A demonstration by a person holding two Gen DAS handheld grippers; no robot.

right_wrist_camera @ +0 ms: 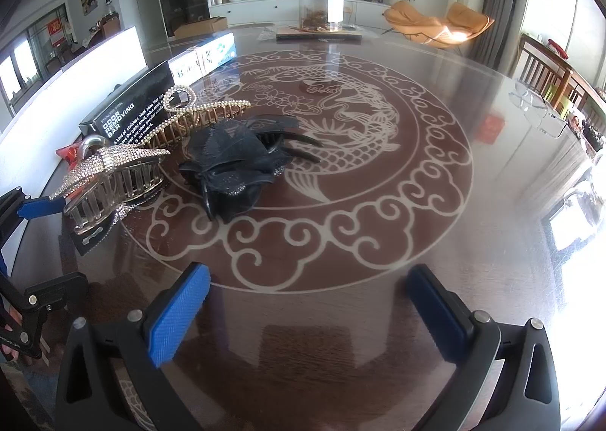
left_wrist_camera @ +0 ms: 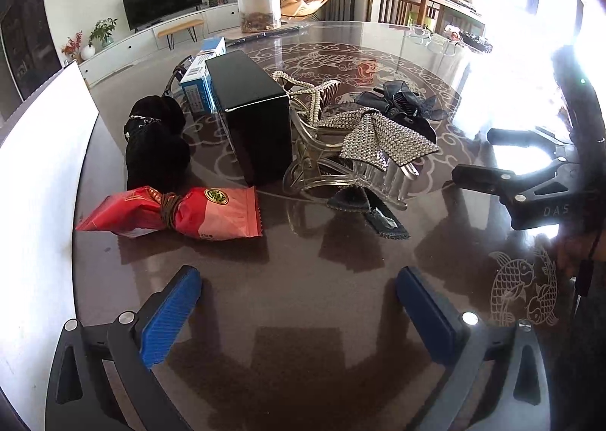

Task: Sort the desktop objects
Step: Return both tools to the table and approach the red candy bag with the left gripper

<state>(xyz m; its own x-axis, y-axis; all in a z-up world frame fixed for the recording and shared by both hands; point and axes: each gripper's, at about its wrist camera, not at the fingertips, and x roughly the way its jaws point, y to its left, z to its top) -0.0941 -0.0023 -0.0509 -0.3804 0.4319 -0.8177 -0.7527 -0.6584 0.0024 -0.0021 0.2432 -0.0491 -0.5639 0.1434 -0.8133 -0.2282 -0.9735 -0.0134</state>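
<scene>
Hovering low over the glass-topped desk [left_wrist_camera: 303, 298], the left tongs [left_wrist_camera: 299, 302] are standing wide apart with nothing between their blue pads, and the right tongs [right_wrist_camera: 306, 302] are gaping the same way. Ahead of the left tongs, a red snack packet [left_wrist_camera: 178, 213] is lying beside a black box [left_wrist_camera: 250, 120]. A rhinestone hair claw [right_wrist_camera: 110, 173] is resting just beside a black bow clip [right_wrist_camera: 235, 166], with a pearl clip [right_wrist_camera: 200, 109] leaning behind them.
</scene>
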